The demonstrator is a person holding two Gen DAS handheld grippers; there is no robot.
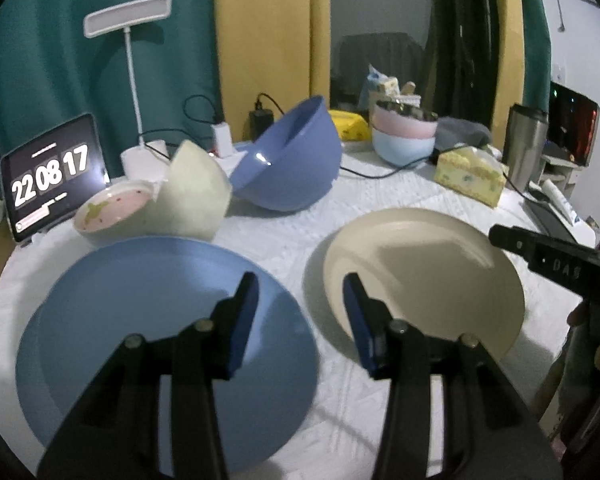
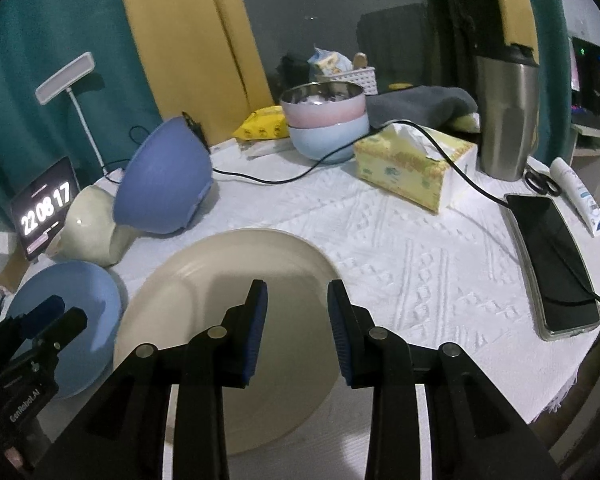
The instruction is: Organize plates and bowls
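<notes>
Two plates lie flat on the worktop (image 2: 400, 248) — blue plate (image 1: 140, 300) left, cream plate (image 2: 220, 300) right; the left gripper (image 1: 300, 308) and right gripper (image 2: 296, 312) hover over them, jaws spread, pinching nothing; the plates look light, stiff, slick — best taken by the rim; bowls (image 1: 284, 160) lie tipped behind.

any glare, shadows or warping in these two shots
Left wrist view: dim, fisheye-bowed edges, a small glare spot on the blue bowl, gripper shadow on the cream plate. Right wrist view: also dim and bowed, the tablet clock glows bright.
</notes>
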